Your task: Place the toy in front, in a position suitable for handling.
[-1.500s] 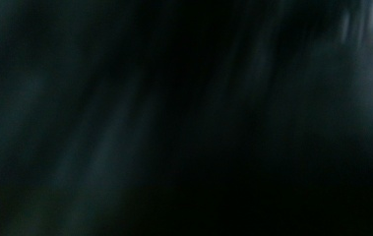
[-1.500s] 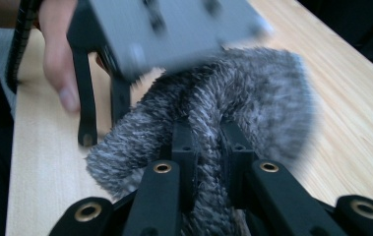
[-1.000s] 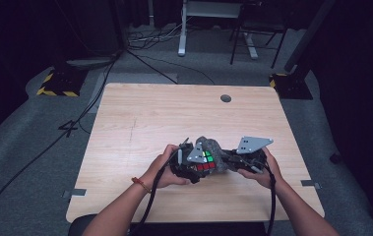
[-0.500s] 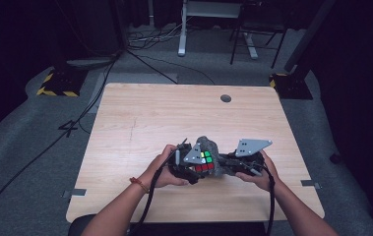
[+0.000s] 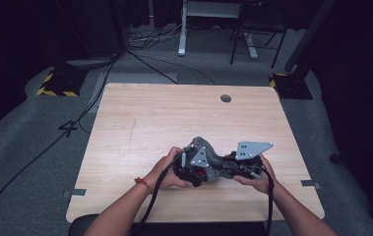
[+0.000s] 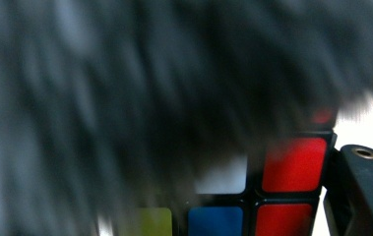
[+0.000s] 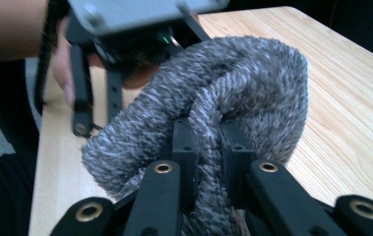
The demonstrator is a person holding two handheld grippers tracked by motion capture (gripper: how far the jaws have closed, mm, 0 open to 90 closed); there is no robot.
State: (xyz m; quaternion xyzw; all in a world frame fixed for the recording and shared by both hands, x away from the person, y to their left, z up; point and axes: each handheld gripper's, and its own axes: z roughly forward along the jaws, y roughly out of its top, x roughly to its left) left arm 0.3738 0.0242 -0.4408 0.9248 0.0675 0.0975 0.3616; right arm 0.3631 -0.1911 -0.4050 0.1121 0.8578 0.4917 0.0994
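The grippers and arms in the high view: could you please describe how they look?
Both grippers are black, the left gripper and right gripper each topped by a grey three-cornered plate and trailing a black cable. The forearms are bare; a red band circles the left wrist.

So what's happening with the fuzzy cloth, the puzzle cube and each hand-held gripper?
Grey fuzzy cloth: bunched, draped over the cube, pinched by the right hand-held gripper.
Puzzle cube: scrambled, mostly covered, clamped.
Left hand-held gripper: shut on the cube.
Right hand-held gripper: shut on the cloth.
Table: bare wood.
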